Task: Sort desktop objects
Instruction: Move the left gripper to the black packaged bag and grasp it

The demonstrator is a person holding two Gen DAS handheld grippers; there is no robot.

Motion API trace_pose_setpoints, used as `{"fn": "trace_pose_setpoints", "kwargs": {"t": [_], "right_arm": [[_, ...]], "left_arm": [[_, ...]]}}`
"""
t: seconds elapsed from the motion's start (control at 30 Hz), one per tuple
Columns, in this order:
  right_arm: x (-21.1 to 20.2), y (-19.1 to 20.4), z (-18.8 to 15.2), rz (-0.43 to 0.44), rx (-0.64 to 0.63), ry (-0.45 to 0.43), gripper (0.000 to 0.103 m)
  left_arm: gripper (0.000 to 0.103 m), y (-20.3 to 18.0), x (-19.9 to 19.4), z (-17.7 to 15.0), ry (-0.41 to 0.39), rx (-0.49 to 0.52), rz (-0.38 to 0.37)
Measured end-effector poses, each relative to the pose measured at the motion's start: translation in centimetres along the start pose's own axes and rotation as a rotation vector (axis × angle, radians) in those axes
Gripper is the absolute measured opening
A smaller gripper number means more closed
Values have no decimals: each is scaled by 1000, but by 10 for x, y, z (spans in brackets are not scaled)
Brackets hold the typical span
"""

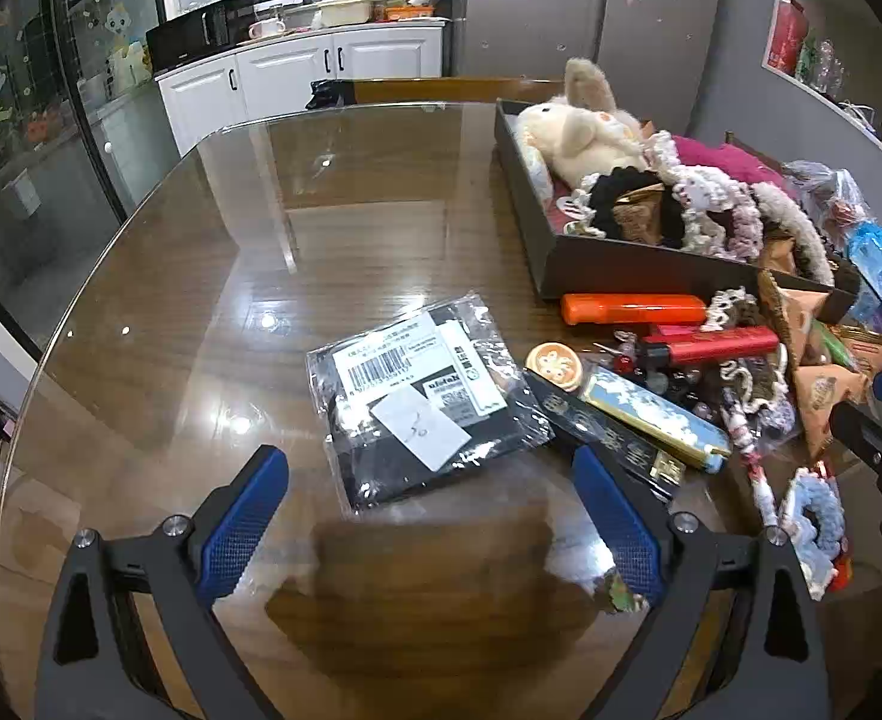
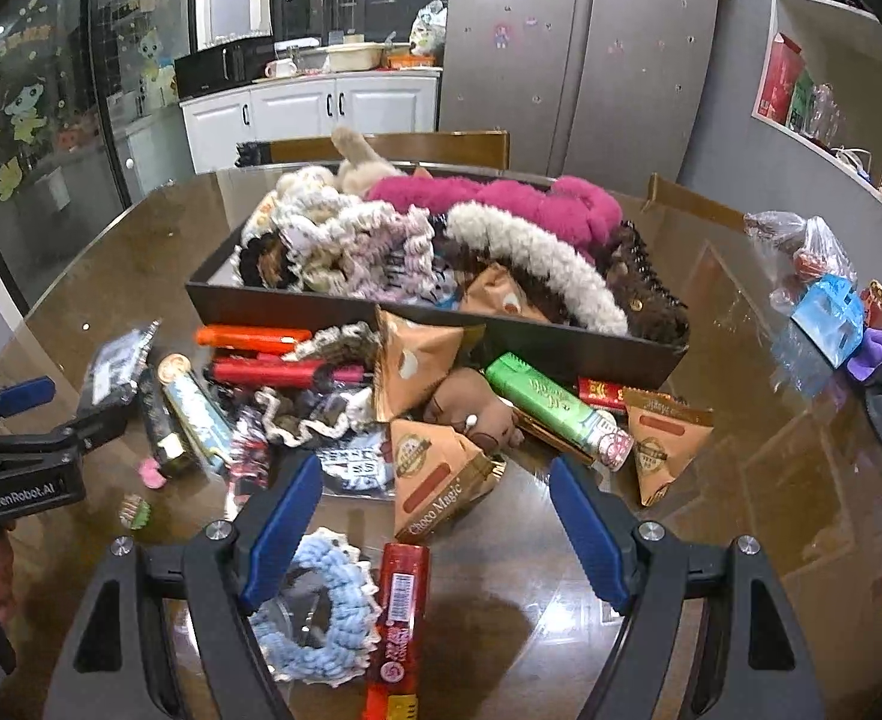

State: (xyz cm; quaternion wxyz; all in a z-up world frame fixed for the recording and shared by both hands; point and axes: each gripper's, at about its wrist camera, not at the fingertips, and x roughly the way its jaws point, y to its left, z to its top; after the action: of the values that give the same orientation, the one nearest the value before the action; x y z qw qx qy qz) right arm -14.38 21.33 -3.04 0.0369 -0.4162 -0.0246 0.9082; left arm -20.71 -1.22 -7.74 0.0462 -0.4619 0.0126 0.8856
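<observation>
Left gripper (image 1: 429, 516) wide open, empty, hovering over glass table (image 1: 201, 276). Clear-bagged black item (image 1: 423, 402) lies flat just ahead between fingers, left of clutter pile. Likely light, floppy, film slippery; pinch bag edge, not middle. White barcode labels on top. Right gripper (image 2: 435, 528) wide open, empty, over blue scrunchie (image 2: 315, 612) and red stick pack (image 2: 399, 618).

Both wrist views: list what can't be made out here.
- Dark box floor, both views: buried under scrunchies and the plush toy.
- Plastic packet contents, left view: labels and glare cover the dark item.
- Red snack stick, right view: lower end cut off by the frame.
- Right gripper and left gripper: open, empty.
</observation>
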Motion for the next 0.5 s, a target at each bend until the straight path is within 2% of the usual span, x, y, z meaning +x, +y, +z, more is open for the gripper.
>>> {"fn": "trace_pose_setpoints", "kwargs": {"t": [0.23, 0.5], "right_arm": [[18, 0, -1, -7, 1, 35, 80], [36, 5, -6, -2, 2, 82, 80]], "left_arm": [[97, 2, 19, 8, 22, 1, 18], [99, 12, 29, 18, 1, -21, 31]]}}
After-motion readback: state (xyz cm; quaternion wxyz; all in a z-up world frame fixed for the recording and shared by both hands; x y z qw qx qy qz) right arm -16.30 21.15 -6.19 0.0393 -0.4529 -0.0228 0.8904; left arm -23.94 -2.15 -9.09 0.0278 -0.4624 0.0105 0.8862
